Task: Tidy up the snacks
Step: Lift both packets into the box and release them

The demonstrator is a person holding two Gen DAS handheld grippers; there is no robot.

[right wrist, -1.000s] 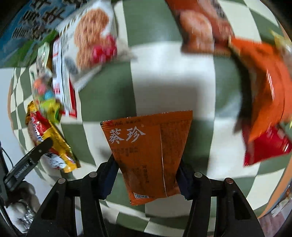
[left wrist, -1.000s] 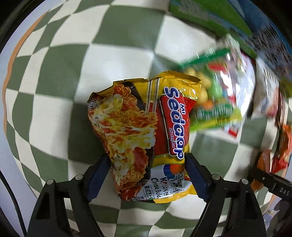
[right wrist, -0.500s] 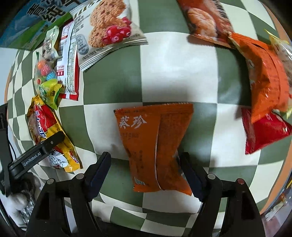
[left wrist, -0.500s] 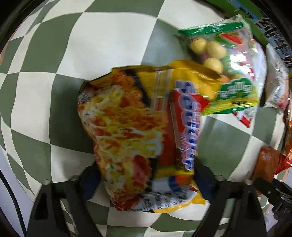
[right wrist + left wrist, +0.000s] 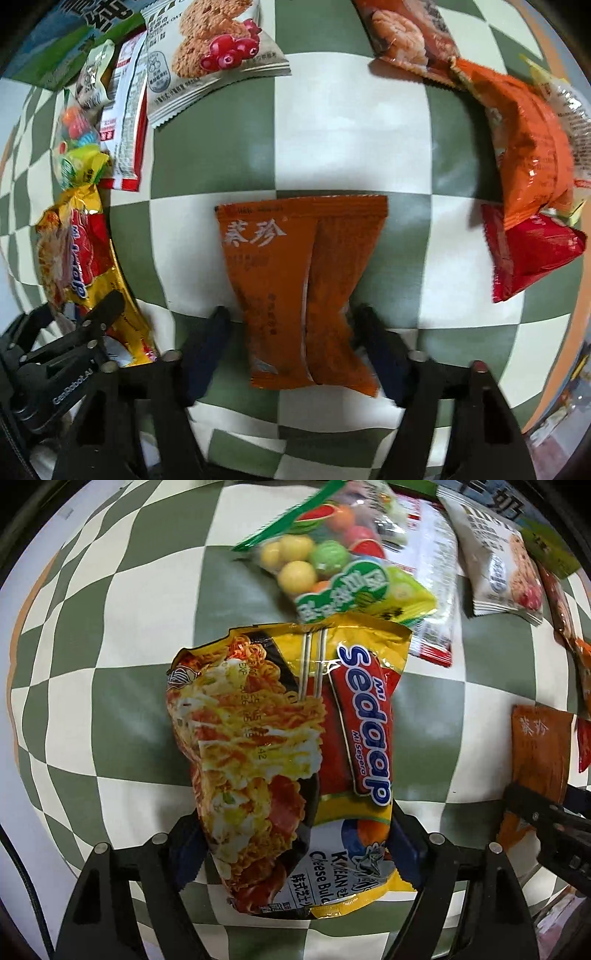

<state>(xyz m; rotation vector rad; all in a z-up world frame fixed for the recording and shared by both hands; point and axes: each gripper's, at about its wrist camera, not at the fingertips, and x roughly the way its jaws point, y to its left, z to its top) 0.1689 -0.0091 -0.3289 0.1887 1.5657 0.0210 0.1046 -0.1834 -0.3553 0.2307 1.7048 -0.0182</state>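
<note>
My left gripper [image 5: 295, 845] is shut on the lower end of a yellow Mi Sedaap noodle packet [image 5: 288, 746] over the green-and-white checked cloth [image 5: 122, 657]. Its top edge reaches a clear bag of coloured gumballs [image 5: 332, 568]. My right gripper [image 5: 295, 343] is open, its fingers apart on either side of an orange snack packet [image 5: 303, 280] lying flat on the cloth. The noodle packet [image 5: 77, 254] and the left gripper [image 5: 66, 369] show at the left of the right wrist view. The orange packet [image 5: 539, 760] shows at the right edge of the left wrist view.
A red-and-white wrapper [image 5: 125, 122] and an oat cookie packet [image 5: 207, 48] lie beyond the gumballs. A brown cracker packet [image 5: 406, 40], an orange bag [image 5: 524, 147] and a red packet [image 5: 528, 251] lie at the right. A blue-green box [image 5: 55, 44] stands at the far left.
My right gripper let go of the orange packet, which now lies flat between the open fingers. My left gripper carried the noodle packet up against the gumball bag.
</note>
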